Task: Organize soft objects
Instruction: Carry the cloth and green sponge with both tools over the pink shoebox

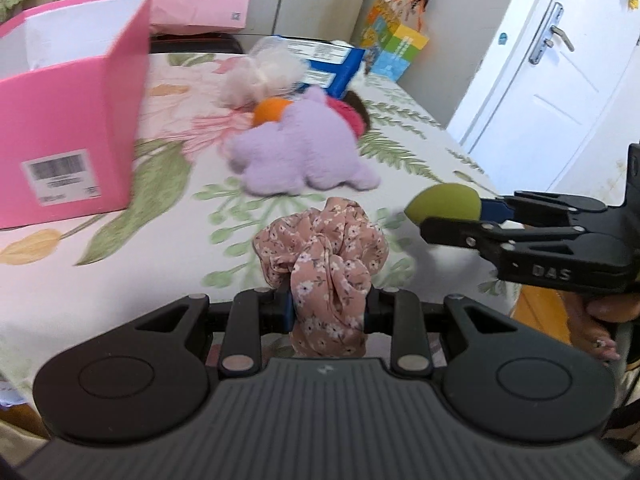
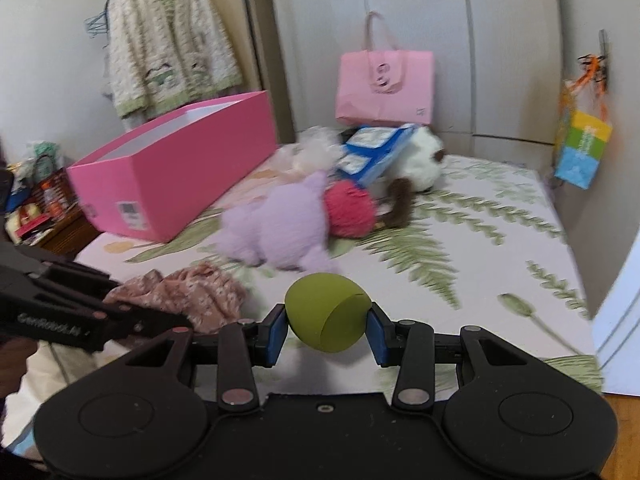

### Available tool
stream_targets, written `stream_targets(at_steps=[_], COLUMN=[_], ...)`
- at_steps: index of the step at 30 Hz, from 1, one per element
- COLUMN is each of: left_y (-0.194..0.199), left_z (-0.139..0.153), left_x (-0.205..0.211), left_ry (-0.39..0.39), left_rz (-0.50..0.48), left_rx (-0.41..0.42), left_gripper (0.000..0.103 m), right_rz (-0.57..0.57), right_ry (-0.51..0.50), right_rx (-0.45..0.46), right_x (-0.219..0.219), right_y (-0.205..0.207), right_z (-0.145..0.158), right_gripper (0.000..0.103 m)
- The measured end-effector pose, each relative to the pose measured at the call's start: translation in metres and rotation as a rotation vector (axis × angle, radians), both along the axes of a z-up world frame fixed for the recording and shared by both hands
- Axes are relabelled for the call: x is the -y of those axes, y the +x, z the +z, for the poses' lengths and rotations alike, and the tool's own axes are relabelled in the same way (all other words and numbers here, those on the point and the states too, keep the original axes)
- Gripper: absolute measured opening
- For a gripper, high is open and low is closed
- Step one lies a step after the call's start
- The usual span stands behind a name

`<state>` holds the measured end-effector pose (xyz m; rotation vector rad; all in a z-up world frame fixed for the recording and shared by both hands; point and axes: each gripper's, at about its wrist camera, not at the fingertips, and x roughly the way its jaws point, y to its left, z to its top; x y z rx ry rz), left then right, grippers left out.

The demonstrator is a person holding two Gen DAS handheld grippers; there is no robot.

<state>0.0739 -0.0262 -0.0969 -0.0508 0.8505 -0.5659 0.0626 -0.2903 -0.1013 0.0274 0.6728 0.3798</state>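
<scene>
The left gripper pinches a crumpled pink floral scrunchie; the right gripper clamps a smooth olive-green ball.

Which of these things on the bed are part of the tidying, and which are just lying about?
Part of the job:
floral scrunchie, in the left claw
green sponge ball, in the right claw
purple plush
red pompom
pink box

Just lying about:
pink paper bag
hanging cardigan
colourful bag

Leaf-print bed with pink box, lilac plush, red plush.
</scene>
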Motion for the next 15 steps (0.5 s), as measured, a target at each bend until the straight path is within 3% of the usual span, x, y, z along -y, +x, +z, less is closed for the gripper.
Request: stream_targets(at_steps=[10, 15], left_y=[-0.012, -0.014], left_z=[0.013, 0.021], left_x=[-0.054, -0.079], left_ry=[0.001, 0.009], left_rz=[0.055, 0.067], left_rx=[-0.041, -0.086], left_gripper=[0.027, 0.027], right_rz=[0.241, 0.349], right_ry=[0.033, -0.009], right_rx=[-0.051, -0.032], right_x=[-0.063, -0.097], right_y=[-0.004, -0.004], right_z=[0.014, 0.029], right_gripper=[0.047, 0.047])
